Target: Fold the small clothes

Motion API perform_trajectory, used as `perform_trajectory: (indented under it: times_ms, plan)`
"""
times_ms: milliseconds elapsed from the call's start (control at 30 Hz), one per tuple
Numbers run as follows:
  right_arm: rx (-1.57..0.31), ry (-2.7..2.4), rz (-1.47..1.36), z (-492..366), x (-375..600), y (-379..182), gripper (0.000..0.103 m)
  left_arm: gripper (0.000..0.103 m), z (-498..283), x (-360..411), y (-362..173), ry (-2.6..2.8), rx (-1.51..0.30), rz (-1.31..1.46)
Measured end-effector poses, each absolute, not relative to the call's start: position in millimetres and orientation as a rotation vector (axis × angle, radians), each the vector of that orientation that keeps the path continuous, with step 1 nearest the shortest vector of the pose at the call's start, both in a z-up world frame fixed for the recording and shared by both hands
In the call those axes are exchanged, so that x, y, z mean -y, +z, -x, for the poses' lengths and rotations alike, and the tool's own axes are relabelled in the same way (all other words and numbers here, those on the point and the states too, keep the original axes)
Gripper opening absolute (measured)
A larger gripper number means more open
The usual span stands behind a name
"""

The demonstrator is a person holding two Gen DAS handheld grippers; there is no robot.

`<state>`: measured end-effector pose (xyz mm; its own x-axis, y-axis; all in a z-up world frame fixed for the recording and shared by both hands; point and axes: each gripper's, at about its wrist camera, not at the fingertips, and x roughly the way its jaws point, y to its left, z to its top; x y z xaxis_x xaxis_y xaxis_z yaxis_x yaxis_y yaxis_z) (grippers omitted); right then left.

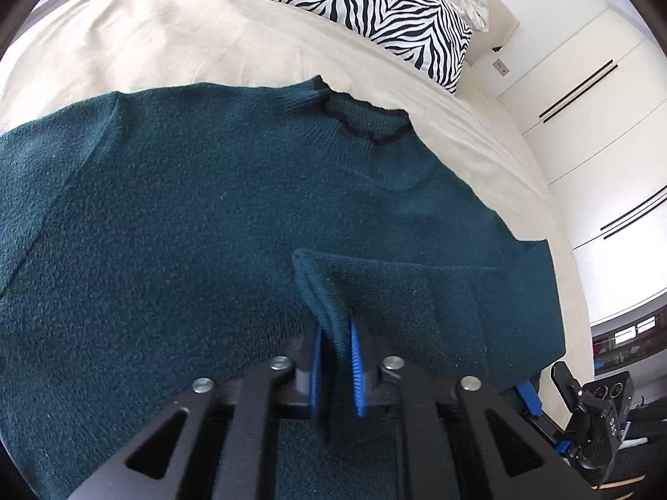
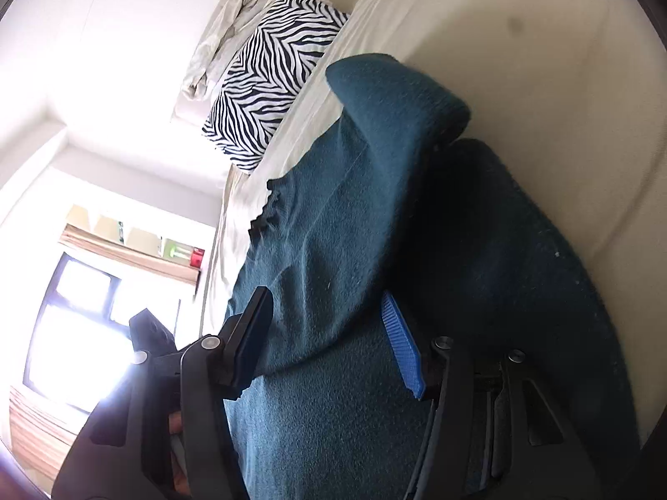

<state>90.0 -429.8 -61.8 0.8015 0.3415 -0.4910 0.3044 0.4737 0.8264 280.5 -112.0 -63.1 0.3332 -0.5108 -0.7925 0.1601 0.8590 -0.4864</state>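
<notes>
A dark green sweater (image 1: 187, 216) lies spread across the cream bedsheet (image 1: 146, 41), filling the middle and lower part of the left wrist view, its ribbed collar (image 1: 358, 118) toward the upper centre. The left gripper (image 1: 335, 358) sits at the bottom centre, its blue pads pressed together on a ribbed cuff (image 1: 321, 291) of the sleeve, which is folded in over the body. In the right wrist view the right gripper (image 2: 329, 346) is spread wide — sweater cloth lies between its fingers, but they are not closed on it. A fold of the sweater stands raised in the upper centre. A zebra-striped pillow (image 1: 367, 8) rests at the top of the bed, near the white wall.
</notes>
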Motion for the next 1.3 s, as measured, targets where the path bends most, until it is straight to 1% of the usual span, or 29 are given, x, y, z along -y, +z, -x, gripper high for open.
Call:
perform_trajectory:
  times_ms: [200,267,333,400,500,633,700,800,833,933,1100,1133,1300]
  plan:
    - [-0.626,-0.005,-1.193,-84.3,459.2,-65.9,0.053,0.008,-280.5,65.6,-33.0,-0.401,-0.977,0.446]
    - [-0.623,-0.015,-1.201,-83.9,462.2,-65.3,0.053,0.008,-284.0,56.2,-28.2,-0.387,-0.943,0.452]
    - [-0.620,-0.018,-1.212,-86.4,464.4,-65.7,0.054,0.008,-290.9,51.6,-31.5,-0.377,-0.939,0.449]
    - [-0.614,-0.017,-1.242,-91.6,464.6,-68.1,0.057,0.008,-295.8,45.8,-41.0,-0.355,-0.951,0.456]
    - [-0.603,-0.009,-1.317,-102.7,466.1,-71.9,0.057,0.008,-304.0,40.6,-59.3,-0.328,-0.976,0.465]
    - [-0.608,-0.054,-1.332,-112.2,473.6,-72.3,0.057,0.009,-308.6,42.0,-82.8,-0.320,-0.997,0.451]
    - [-0.596,-0.084,-1.327,-114.3,481.0,-72.9,0.057,0.011,-306.7,41.7,-85.7,-0.327,-0.975,0.441]
    - [-0.543,-0.131,-1.312,-107.0,495.8,-68.3,0.056,0.011,-302.6,40.0,-89.1,-0.345,-0.951,0.443]
    - [-0.528,-0.144,-1.315,-103.5,500.0,-67.8,0.054,0.012,-301.6,38.4,-91.3,-0.353,-0.942,0.451]
    - [-0.509,-0.139,-1.328,-99.2,504.0,-70.3,0.053,0.012,-300.2,36.3,-93.3,-0.361,-0.925,0.462]
    - [-0.579,-0.195,-1.256,-88.4,487.7,-57.5,0.056,0.012,-297.6,35.5,-96.5,-0.368,-0.909,0.464]
    - [-0.590,-0.207,-1.255,-84.9,485.3,-52.2,0.058,0.012,-297.1,34.7,-97.3,-0.371,-0.908,0.470]
    - [-0.574,-0.168,-1.135,-97.9,476.6,-8.7,0.058,0.012,-295.8,34.6,-98.8,-0.376,-0.897,0.474]
